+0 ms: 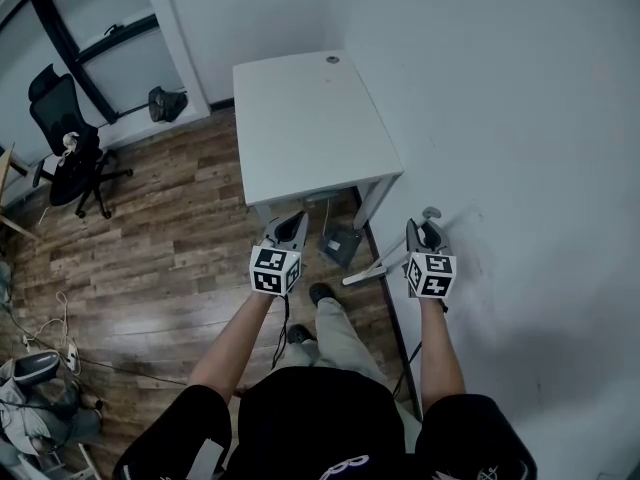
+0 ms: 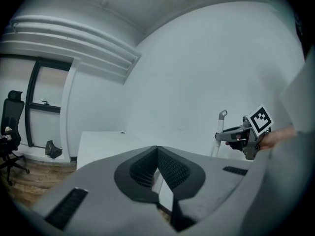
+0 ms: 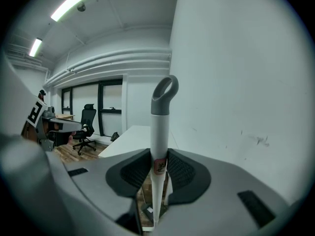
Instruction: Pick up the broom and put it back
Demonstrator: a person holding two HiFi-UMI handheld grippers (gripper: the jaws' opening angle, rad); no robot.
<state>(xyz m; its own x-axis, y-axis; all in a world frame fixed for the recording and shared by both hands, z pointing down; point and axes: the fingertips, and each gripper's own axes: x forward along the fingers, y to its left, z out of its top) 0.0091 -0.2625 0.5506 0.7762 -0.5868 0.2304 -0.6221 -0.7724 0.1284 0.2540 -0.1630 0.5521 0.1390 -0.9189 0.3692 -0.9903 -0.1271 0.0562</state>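
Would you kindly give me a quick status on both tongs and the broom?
Right tongs shut on broom handle, loop end up. Left tongs shut, empty. White desk close ahead, wall alongside.

There was one broom (image 1: 375,271), one white counter (image 1: 300,138) and one black office chair (image 1: 62,143). Two tongs were counted: the left tongs (image 1: 294,220) and the right tongs (image 1: 428,230). One person (image 1: 330,418) carried both.
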